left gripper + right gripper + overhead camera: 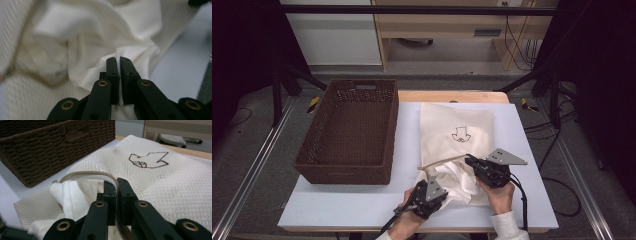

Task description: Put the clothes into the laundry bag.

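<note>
In the high view, a cream mesh laundry bag with a small brown line drawing point(457, 131) is seen lying flat on a pale grey-white table point(337, 200), just right of a dark brown woven rectangular basket point(349, 131) that appears empty. The bag's near edge, trimmed with a tan zipper point(443, 161), is held lifted by the right gripper point(473, 162), while the left gripper point(436, 192) is placed at a crumpled white soft cloth garment point(457, 182) bulging from the opening. The step in hand is judged to be passing the garment through the bag's mouth; whether in or out cannot be told. It would be done well if the zipper edge were kept raised and taut so the mouth stays wide, and the cloth moved in short strokes without snagging the mesh. In the left gripper view, the left gripper point(118, 60) is shown with its two black jaws almost fully together, a fold of the white garment point(100, 45) pinched between them, the mesh bag point(15, 30) blurred around it. In the right gripper view, the right gripper point(117, 183) is shown closed tight on the tan zipper point(87, 173) edge of the bag point(175, 185), the white garment point(72, 200) visible beneath the raised lip and the basket point(50, 147) beyond.
</note>
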Demonstrator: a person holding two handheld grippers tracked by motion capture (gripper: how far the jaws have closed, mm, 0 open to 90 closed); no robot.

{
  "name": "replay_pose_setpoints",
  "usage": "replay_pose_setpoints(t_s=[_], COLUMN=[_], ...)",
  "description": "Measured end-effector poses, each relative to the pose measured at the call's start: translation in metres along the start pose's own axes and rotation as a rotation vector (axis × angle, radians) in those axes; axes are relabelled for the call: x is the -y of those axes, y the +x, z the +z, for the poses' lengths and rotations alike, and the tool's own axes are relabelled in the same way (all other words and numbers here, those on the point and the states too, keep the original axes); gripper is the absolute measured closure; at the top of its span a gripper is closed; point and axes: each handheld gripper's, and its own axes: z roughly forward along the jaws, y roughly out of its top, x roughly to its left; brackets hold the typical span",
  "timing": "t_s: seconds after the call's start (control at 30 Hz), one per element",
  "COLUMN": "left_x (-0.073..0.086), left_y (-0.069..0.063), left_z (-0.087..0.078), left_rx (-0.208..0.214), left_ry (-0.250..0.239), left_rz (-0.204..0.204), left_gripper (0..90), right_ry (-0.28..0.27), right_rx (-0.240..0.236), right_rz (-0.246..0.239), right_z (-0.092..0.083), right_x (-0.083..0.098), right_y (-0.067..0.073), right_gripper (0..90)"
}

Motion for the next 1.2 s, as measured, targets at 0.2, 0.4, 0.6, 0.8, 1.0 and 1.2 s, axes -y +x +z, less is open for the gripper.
replay_pose_setpoints(t_s=[0.2, 0.4, 0.6, 0.8, 1.0, 1.2], left_x=[-0.034, -0.032, -0.03, -0.029, -0.017, -0.006], left_y=[0.018, 0.029, 0.032, 0.025, 0.015, 0.022], left_z=[0.045, 0.082, 0.087, 0.053, 0.021, 0.034], left_rx=[-0.061, -0.169, -0.202, -0.05, -0.005, -0.018], left_ry=[-0.017, -0.051, -0.074, -0.031, 0.043, 0.14], left_rz=[-0.011, -0.019, -0.035, -0.057, 0.009, -0.007], left_gripper=[85.1, 83.3, 77.1, 40.2, 32.8, 65.8], right_ry=[-0.005, -0.013, 0.0, 0.002, -0.004, 0.003], right_rx=[-0.003, -0.009, -0.01, -0.006, -0.004, 0.0], right_rz=[0.007, 0.01, 0.004, 0.004, 0.003, 0.003], right_z=[-0.001, -0.002, 0.0, 0.001, -0.001, 0.001], right_x=[0.0, -0.001, 0.0, 0.0, 0.0, 0.0], right_y=[0.0, 0.001, 0.001, 0.001, 0.0, 0.001], right_gripper=[86.3, 86.4, 86.5, 86.4, 86.3, 86.4])
